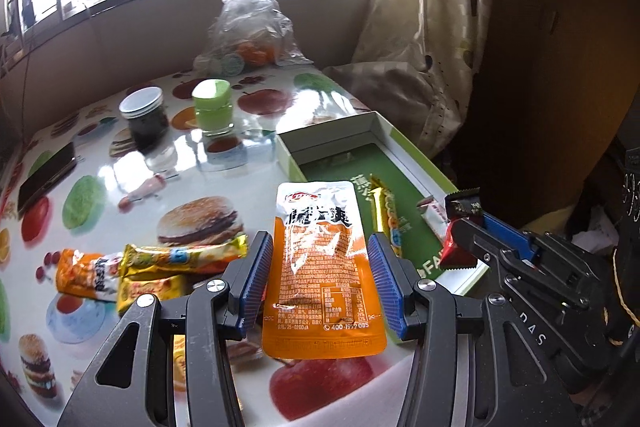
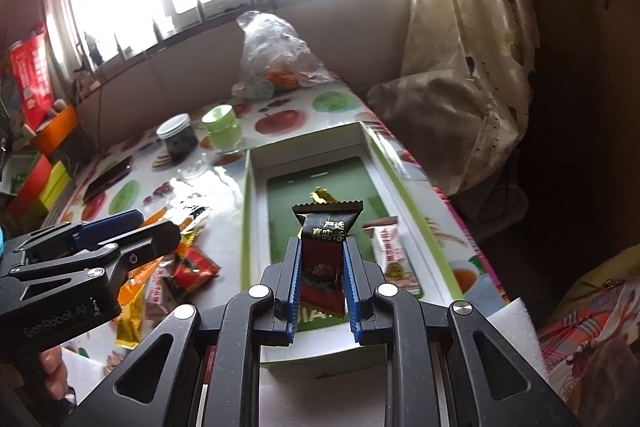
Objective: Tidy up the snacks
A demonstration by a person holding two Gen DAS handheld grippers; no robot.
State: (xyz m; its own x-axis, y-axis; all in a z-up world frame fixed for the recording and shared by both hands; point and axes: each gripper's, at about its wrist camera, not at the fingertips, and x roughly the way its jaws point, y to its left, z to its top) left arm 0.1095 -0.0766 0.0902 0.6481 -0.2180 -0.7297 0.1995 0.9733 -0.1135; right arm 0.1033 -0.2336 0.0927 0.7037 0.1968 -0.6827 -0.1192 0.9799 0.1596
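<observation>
Left tongs (image 1: 320,247) grip orange pouch (image 1: 320,267).

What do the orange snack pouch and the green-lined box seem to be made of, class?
Orange snack pouch: probably glossy plastic film; it glints and has a clear sealed edge. Green-lined box: likely matte paperboard, judging by its thin, straight white walls.

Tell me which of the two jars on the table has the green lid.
The pale green jar, standing right of the dark jar, which has a silver metal lid instead.

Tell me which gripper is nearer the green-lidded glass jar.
Left. The left gripper, holding an orange pouch, is over the table nearer the jar; the right gripper hangs over the box, farther off.
</observation>
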